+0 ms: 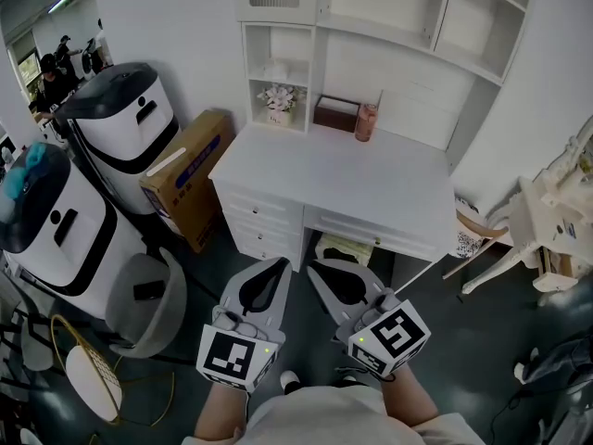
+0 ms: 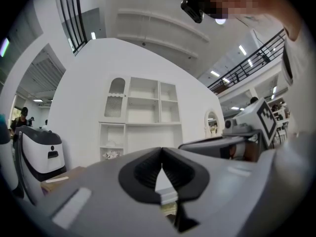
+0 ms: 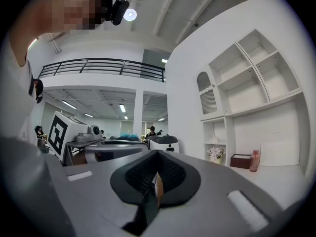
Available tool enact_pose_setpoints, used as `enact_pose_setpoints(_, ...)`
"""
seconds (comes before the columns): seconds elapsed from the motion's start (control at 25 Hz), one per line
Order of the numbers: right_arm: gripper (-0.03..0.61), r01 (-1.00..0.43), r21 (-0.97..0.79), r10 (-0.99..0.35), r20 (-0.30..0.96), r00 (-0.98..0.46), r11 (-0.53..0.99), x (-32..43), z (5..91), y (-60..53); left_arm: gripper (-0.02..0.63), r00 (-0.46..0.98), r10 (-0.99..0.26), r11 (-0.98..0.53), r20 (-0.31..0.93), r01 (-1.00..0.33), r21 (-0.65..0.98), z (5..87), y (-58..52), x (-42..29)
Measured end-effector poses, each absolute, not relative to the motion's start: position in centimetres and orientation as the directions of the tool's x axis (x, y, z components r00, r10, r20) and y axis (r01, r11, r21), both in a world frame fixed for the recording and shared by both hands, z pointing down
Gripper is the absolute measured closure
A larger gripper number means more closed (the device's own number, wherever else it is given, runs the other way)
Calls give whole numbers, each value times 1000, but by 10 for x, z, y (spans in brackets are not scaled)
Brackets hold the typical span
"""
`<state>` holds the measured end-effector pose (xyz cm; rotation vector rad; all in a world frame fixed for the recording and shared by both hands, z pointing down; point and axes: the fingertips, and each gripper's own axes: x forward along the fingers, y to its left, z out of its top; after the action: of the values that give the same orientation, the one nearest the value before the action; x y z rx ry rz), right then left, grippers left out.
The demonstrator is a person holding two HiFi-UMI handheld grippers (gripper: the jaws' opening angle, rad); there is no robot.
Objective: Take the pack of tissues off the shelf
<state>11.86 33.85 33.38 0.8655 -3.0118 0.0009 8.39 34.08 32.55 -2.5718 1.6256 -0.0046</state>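
Note:
A small white pack lies on the shelf of the desk's left cubby, above a pot of flowers; it shows faintly in the right gripper view as the white pack. My left gripper and right gripper are held side by side in front of the white desk, well short of the shelf. Both point level towards it. The left gripper has its jaws together with nothing between them. The right gripper is likewise shut and empty.
A brown box and a pink bottle stand at the back of the desk. Two white and black machines and a cardboard box crowd the left. A white chair stands to the right.

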Motion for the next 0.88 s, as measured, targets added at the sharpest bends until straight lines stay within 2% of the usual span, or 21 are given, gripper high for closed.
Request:
enact_pose_setpoints(0.24, 578, -547, -27, -548, -22, -836, 836, 102, 337, 342, 614, 449, -892, -445, -43, -891, -89, 332, 339, 62)
enact_pose_setpoints(0.48, 578, -580, 7, -580, 25, -814, 815, 94, 344, 326, 614, 463, -885, -458, -49, -885, -85, 336, 325, 54)
enact_pose_setpoints(0.88, 578, -553, 1, -553, 47, -832, 833, 82, 353, 269, 614, 418, -908, -414, -32, -906, -84, 343, 269, 35)
